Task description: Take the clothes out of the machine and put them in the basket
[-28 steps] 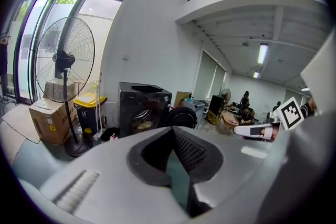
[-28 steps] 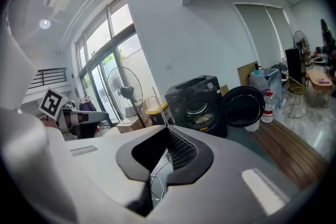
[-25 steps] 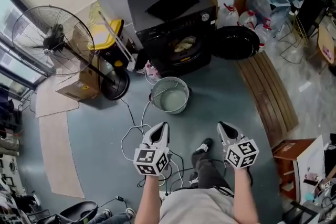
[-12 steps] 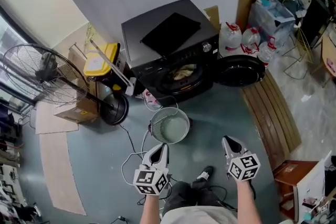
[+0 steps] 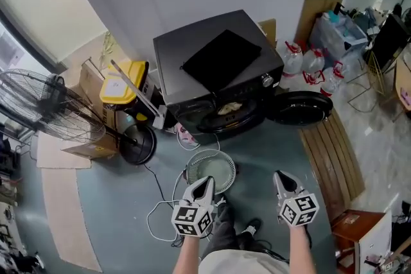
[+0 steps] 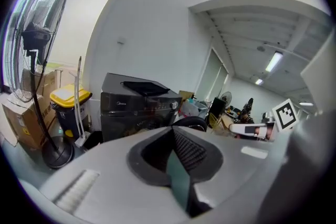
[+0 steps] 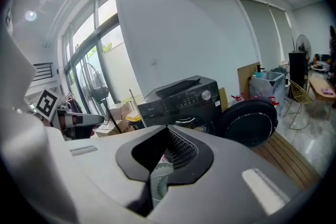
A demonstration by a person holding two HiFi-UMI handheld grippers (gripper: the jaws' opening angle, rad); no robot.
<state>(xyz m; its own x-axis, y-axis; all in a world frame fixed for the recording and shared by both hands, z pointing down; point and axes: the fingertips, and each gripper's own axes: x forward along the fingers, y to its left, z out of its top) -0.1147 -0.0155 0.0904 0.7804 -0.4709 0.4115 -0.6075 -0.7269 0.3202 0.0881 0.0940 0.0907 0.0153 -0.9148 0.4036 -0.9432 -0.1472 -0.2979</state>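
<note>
Pale crumpled clothes (image 5: pixel 229 109) lie in the drum of the black front-loading washing machine (image 5: pixel 218 64), mostly hidden behind the opening's rim; its round door (image 5: pixel 300 108) hangs open. The round wire-mesh basket (image 5: pixel 210 152) stands on the floor just before it, its near edge covered by the left gripper (image 5: pixel 205 181). That and the right gripper (image 5: pixel 281 176) have jaws together, empty.

Glossy machine (image 5: pixel 173 67), wire-mesh basket (image 5: pixel 212 152), wooden slats (image 5: pixel 331 151)

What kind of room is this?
Probably a cluttered laundry or storage corner: a washer with its door open, a basket before it, a big fan and water jugs nearby.
</note>
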